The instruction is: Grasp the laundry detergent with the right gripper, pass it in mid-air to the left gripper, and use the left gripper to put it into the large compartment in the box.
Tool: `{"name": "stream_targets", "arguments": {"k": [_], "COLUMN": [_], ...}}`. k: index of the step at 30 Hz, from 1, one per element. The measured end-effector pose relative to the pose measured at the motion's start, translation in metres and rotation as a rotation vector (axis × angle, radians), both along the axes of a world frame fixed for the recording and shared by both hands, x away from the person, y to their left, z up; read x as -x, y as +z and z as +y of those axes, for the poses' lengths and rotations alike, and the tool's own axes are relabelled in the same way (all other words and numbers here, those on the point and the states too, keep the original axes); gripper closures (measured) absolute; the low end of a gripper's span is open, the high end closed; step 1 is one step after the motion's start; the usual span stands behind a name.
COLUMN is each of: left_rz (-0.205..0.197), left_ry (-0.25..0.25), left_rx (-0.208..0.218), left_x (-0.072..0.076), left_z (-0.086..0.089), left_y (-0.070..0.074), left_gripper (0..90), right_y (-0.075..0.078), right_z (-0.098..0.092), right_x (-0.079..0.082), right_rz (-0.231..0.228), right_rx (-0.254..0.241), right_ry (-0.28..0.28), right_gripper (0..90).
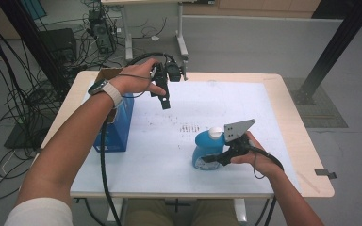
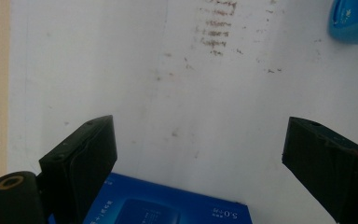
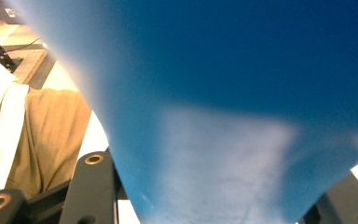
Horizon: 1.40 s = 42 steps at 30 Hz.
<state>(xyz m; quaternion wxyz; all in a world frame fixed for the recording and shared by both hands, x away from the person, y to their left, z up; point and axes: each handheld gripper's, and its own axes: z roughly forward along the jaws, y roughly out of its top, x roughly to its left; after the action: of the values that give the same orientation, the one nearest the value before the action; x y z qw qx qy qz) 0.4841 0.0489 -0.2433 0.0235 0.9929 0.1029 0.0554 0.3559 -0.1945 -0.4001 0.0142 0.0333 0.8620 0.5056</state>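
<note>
A blue bottle (image 1: 207,150) with a white cap (image 1: 215,133) is seen standing upright on the white sheet (image 1: 226,103) that covers the desk (image 1: 306,155), in the near right part of the sheet, a little back from the desk's near edge. The right gripper (image 1: 210,158) is closed on the bottle's lower body from the right side, and the bottle is held between its jaws; in the right gripper view the blue bottle wall (image 3: 242,93) is pressed close against the lens and is flanked by both black jaws. The right hand (image 1: 254,155) is wrapped around the gripper handle, and the grey three-cornered plate (image 1: 238,128) is seen above it.

The left gripper (image 1: 165,103) is held above the far left part of the sheet, pointing downward, with its jaws set wide apart and nothing between them. In the left gripper view, bare white sheet (image 2: 168,93) is seen between the jaws, with faint brown marks (image 2: 214,28) farther off.

A dark blue box (image 1: 120,122) is seen standing near the desk's left edge, under the left forearm; its top edge (image 2: 168,205) is seen low in the left gripper view. The bottle and the box are well apart. An open cardboard carton (image 1: 108,74) is noted at the far left corner.
</note>
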Motion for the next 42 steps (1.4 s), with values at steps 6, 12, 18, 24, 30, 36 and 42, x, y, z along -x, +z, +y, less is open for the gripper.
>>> {"name": "stream_targets", "arguments": {"k": [6,12,18,24,30,36,42], "left_rz": [0.001,-0.003,-0.001,-0.002,-0.002,-0.004,-0.005], "left_ry": [-0.001,0.002,0.004,0.001,0.002,0.002,0.004], "left_rx": [0.0,0.004,0.004,0.004,0.005,0.006,0.009], "left_x": [0.0,0.0004,0.0006,0.0007,0.0006,0.0009,0.0011], "left_z": [0.0002,0.001,0.0013,0.0007,0.0012,0.0016,0.0021], "left_y": [0.0005,0.001,0.0009,0.0005,0.001,0.0016,0.0015], "left_gripper": [10.4,10.4,10.4,10.4,10.4,10.4,10.4], "right_y": [0.0,0.0001,0.0001,0.0,-0.0001,0.0,0.0], "right_z": [0.0,0.0002,0.0001,0.0,0.0,0.0001,0.0001], "right_x": [-0.0001,-0.0001,-0.0001,0.0,0.0,0.0001,0.0001], "right_rz": [0.001,0.001,0.002,0.002,0.002,0.002,0.003], "right_rx": [0.0,0.0,0.002,0.0,-0.001,0.0,0.001], "right_ry": [0.0,0.0,0.0,-0.001,-0.002,-0.002,-0.002], "right_gripper": [44.1,44.1,44.0,44.0,43.9,43.9,43.9]}}
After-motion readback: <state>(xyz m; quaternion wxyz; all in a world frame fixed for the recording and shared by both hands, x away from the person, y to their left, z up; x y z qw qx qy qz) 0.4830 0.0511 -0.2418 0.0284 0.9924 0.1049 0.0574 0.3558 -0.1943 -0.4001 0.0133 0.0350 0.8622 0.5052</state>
